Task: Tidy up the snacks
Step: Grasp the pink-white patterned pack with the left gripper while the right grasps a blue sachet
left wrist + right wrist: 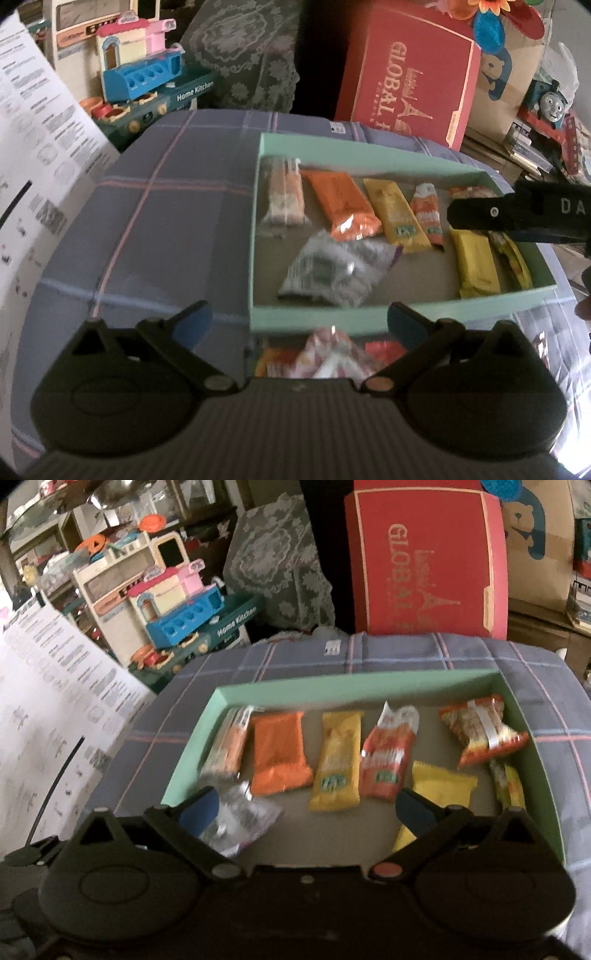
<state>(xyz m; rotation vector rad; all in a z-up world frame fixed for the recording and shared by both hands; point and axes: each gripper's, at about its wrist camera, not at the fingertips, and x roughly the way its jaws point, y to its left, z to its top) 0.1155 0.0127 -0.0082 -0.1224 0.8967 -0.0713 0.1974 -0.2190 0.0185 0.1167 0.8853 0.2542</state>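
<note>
The left gripper [299,323] is hovering with fingers spread and empty at the near wall of the green tray [369,154]. A loose pile of snacks [332,356] is lying on the checked cloth [147,206] just outside that wall, directly below and between its fingers. The right gripper [306,810], also released and holding nothing, is hanging over the tray's near edge, so the left is probably nearer.

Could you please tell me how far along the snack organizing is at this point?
Mostly done: the shallow mint-green cardboard box holds a back row, including the orange foil packet and long yellow bar. Nothing is in hand; the left gripper and right gripper are open. Left: the loose orange and pink-white wrappers outside the box's near wall.
</note>
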